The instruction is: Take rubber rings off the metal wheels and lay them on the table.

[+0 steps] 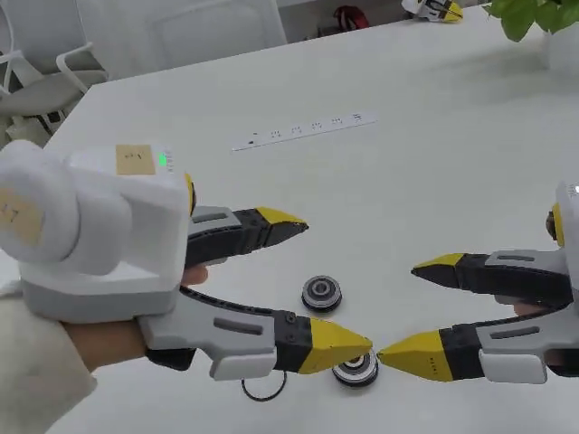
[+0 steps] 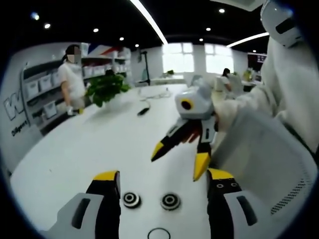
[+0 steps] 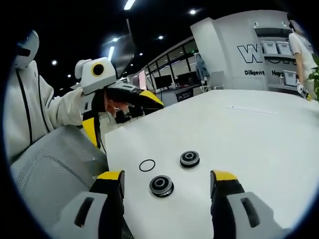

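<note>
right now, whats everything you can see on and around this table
metal wheels: two, silver and black, on the table near the tool tips, one at, one at
rubber ring: one, black, flat on the table beside the wheels
power strip: one, white, farther up the table
plant: one, green, far right corner
table: one, white
chair: one, white and grey, past the table's left corner
bystander: one, white top, by the shelves
left tool: one, yellow-tipped, open
right tool: one, yellow-tipped, open
</note>
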